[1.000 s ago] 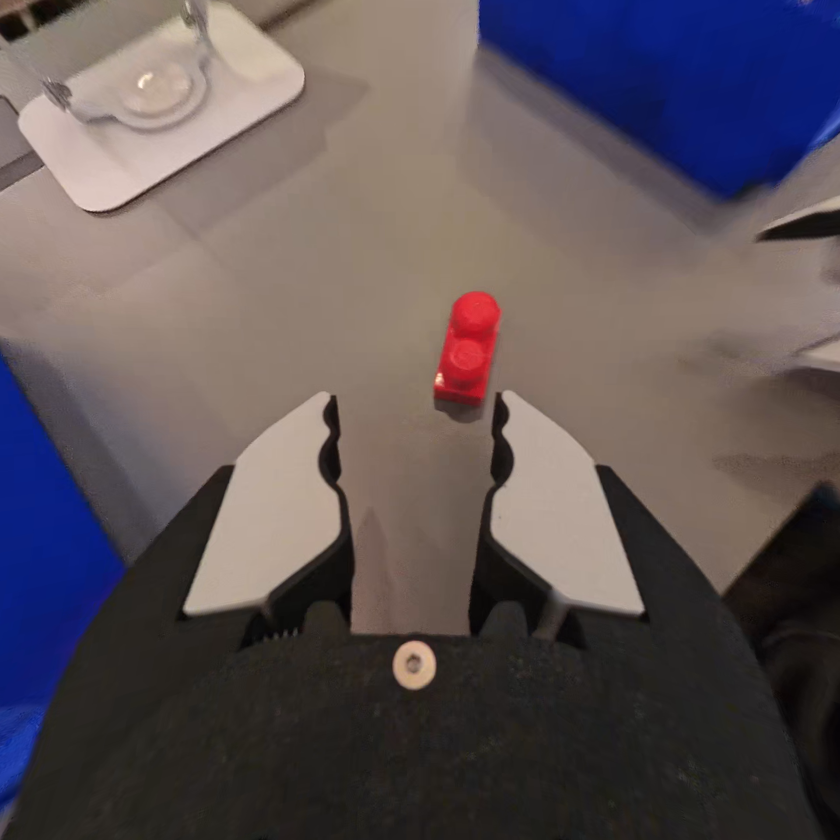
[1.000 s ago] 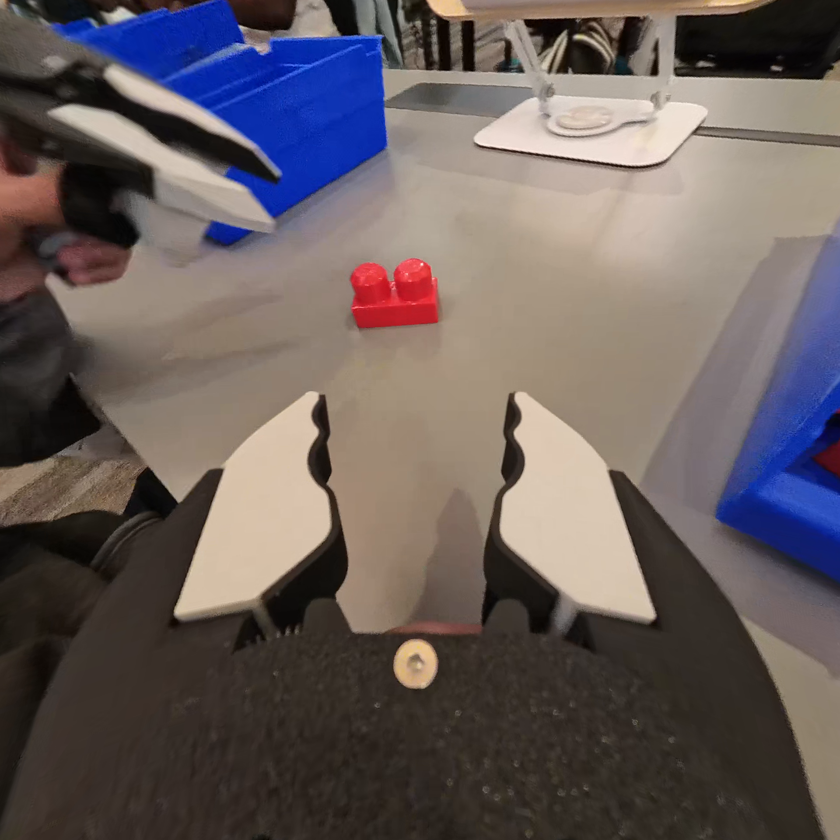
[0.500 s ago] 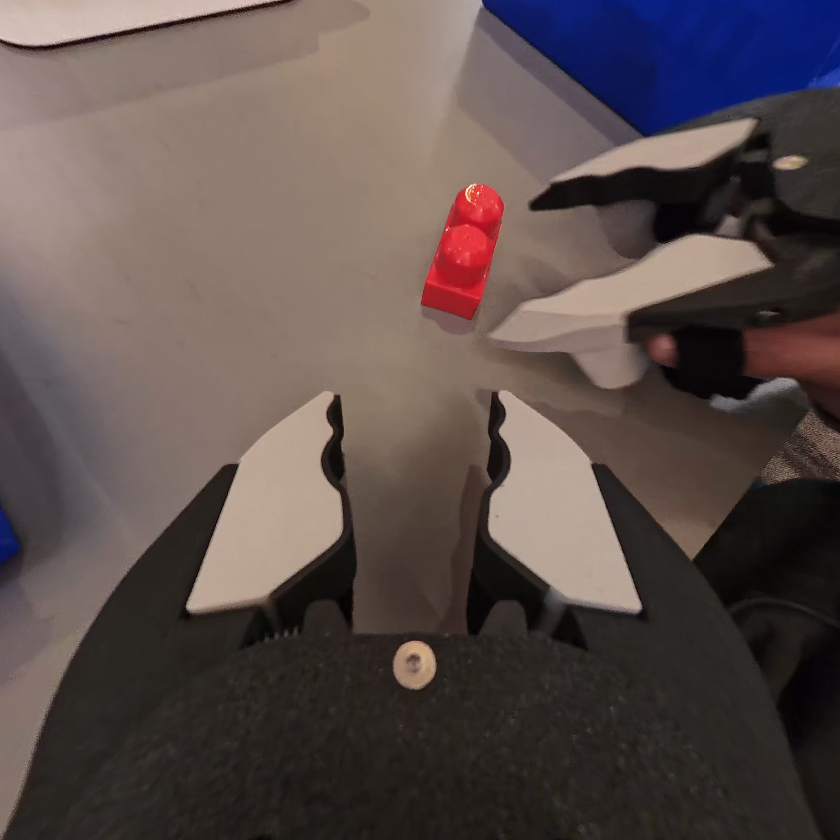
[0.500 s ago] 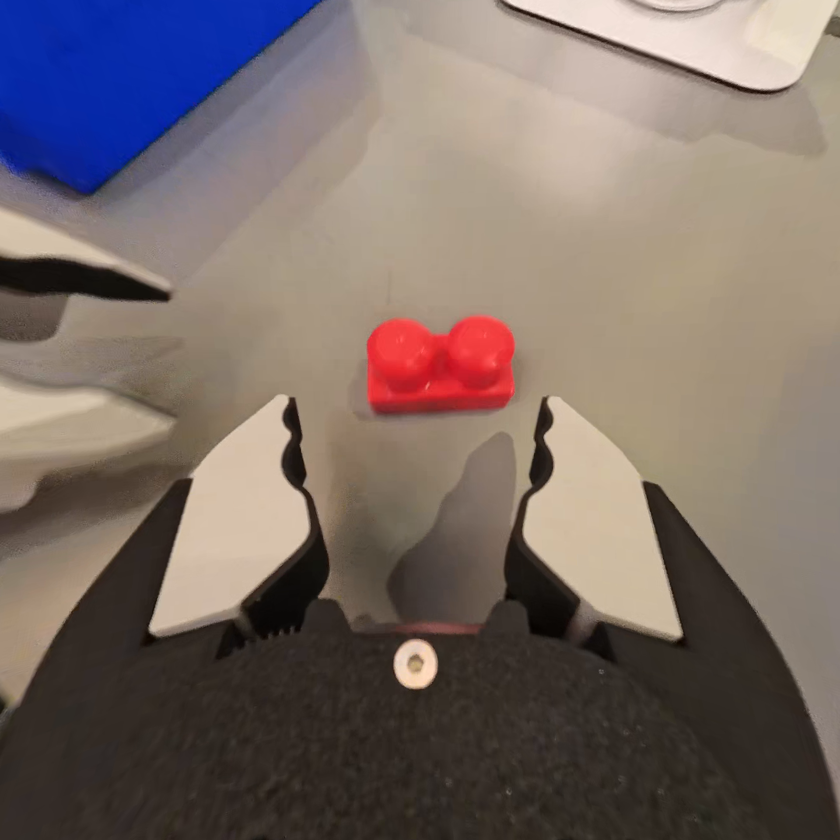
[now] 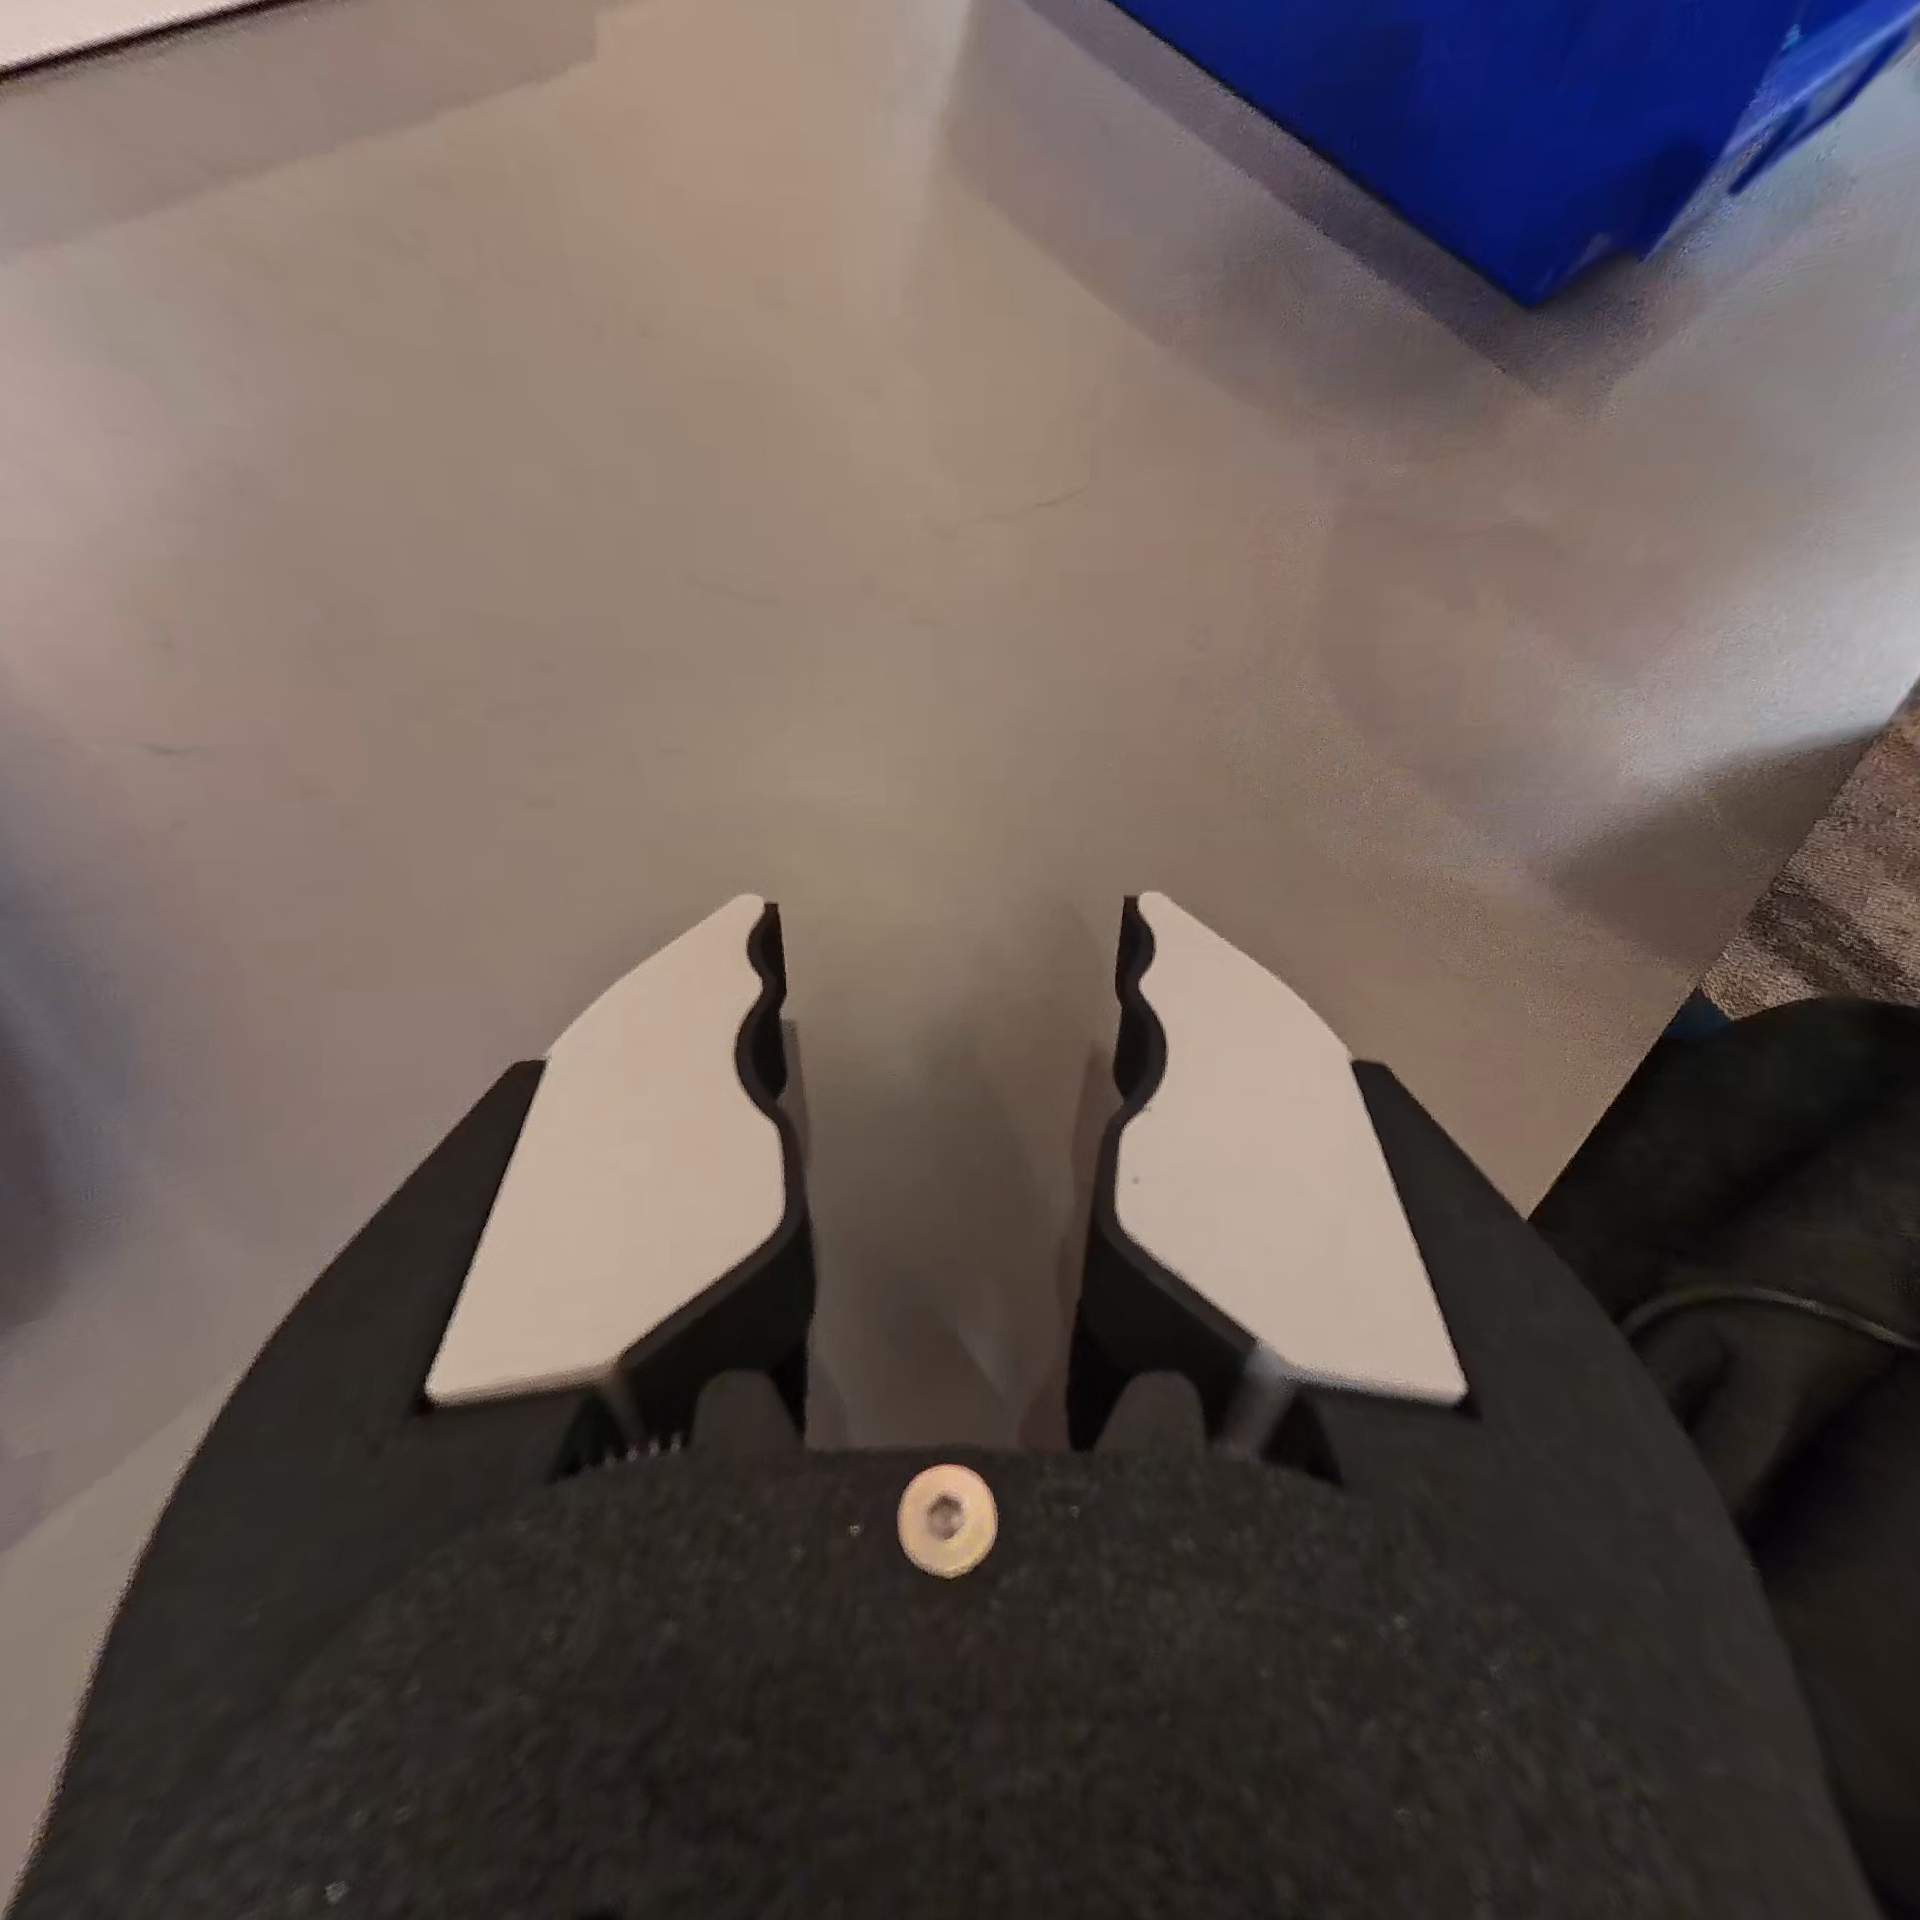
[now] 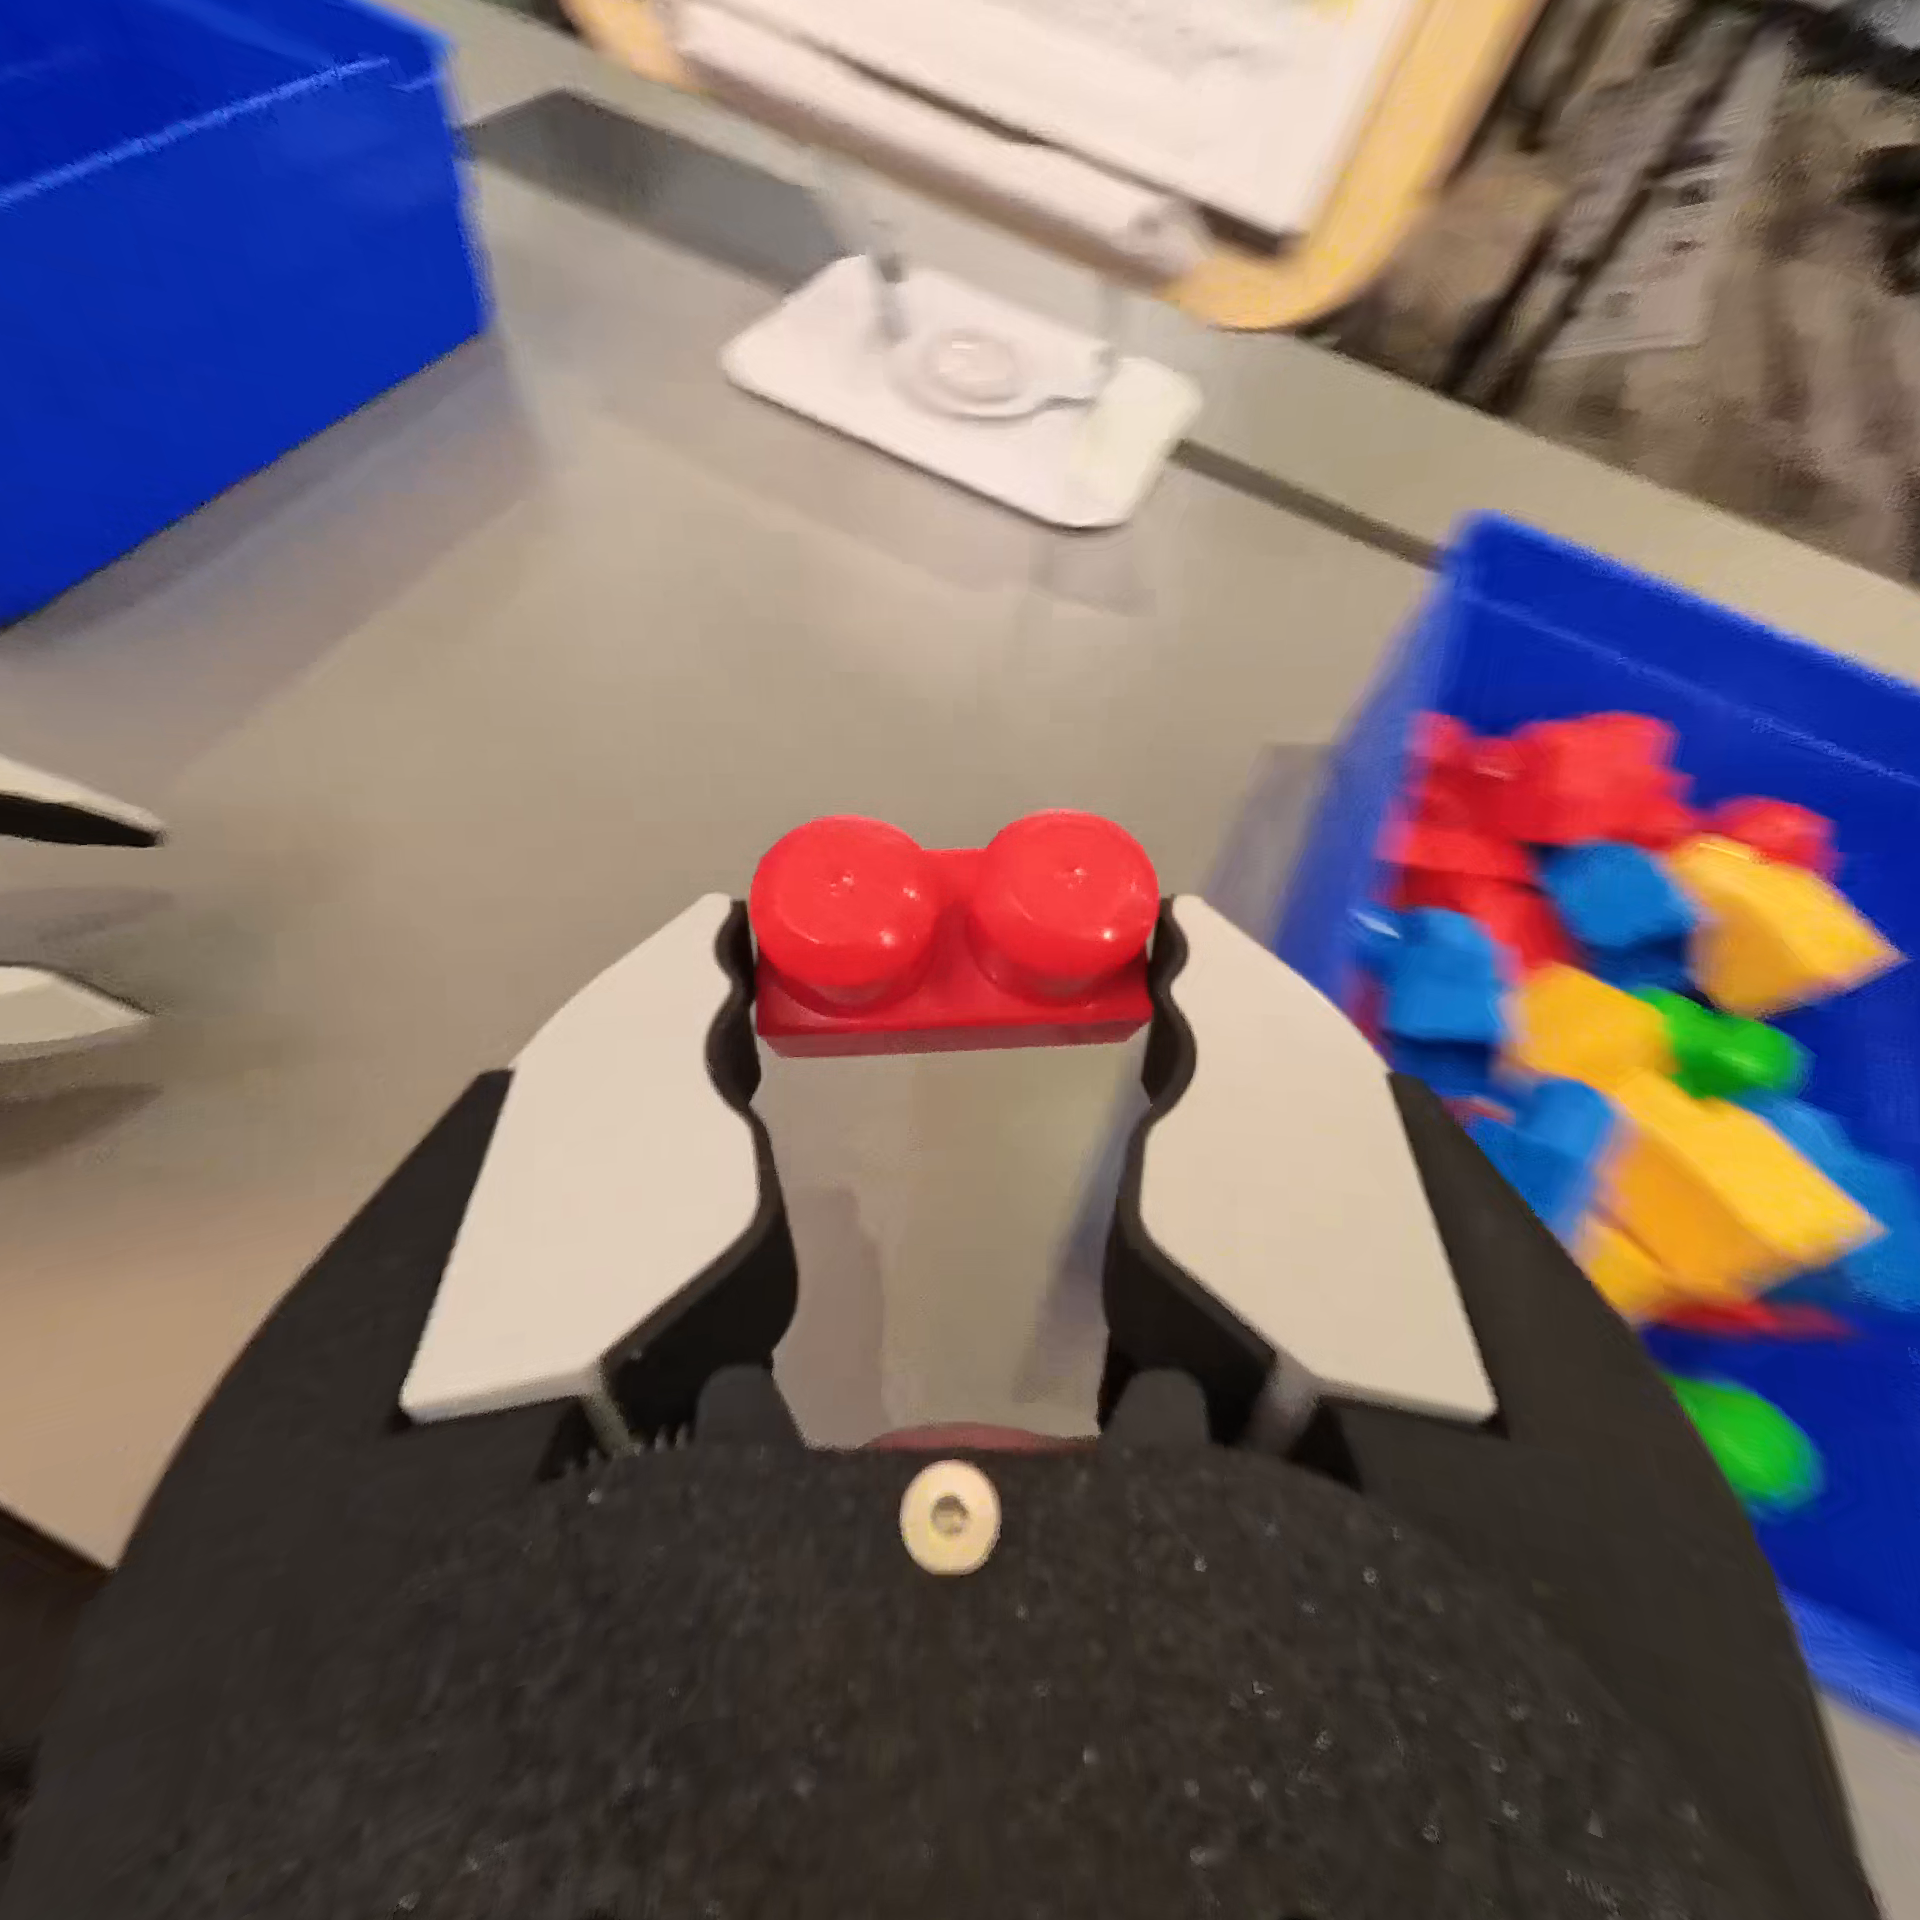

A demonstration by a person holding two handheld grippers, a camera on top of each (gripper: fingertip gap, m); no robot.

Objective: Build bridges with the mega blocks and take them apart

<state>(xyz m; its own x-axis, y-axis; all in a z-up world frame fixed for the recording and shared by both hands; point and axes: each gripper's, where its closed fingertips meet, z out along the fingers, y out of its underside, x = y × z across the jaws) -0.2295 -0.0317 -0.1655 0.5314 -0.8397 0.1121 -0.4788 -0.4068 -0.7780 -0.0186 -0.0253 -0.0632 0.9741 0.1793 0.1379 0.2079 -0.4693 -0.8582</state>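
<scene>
My right gripper is shut on a red two-stud block. Both pads press its short ends and hold it above the grey table, studs up. My left gripper is open and empty over the bare grey table. Its fingertips show at the left edge of the right wrist view. No block shows in the left wrist view.
A blue bin with several red, blue, yellow and green blocks stands at the right. Another blue bin is at the back left, also in the left wrist view. A white stand base is at the back. The table edge runs at right.
My right gripper closed on the red block and lifted it off the table, swinging toward the bin of blocks. The left gripper stayed open and drew back; the block left its view.
</scene>
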